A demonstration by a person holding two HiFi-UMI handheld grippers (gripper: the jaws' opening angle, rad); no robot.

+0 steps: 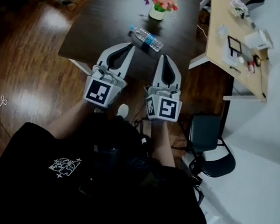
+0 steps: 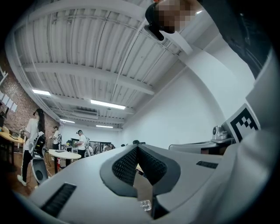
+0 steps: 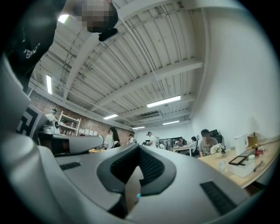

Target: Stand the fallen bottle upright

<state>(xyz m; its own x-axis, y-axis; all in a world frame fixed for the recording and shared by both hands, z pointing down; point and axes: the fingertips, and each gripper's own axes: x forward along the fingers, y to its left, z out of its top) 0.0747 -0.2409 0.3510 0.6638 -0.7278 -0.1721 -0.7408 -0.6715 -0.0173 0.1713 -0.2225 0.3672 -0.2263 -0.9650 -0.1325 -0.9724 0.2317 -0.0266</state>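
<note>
Presently: bottle [image 1: 145,37], fallen, upper centre; likely light, slippery, crushable; take mid-body. Clenched, empty: left gripper [image 1: 129,47], right gripper [image 1: 165,58].

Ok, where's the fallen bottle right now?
In the head view, the bottle lies on its side on the dark table near its front edge, just beyond the left gripper and right gripper, flower pot behind it.

We look along our left gripper [image 2: 137,149], its jaws closed tip to tip. At far left, people [image 2: 33,131] stand near a round white table [image 2: 65,154] beneath ceiling strip lights [image 2: 107,104] and a white wall [image 2: 183,109].
</note>
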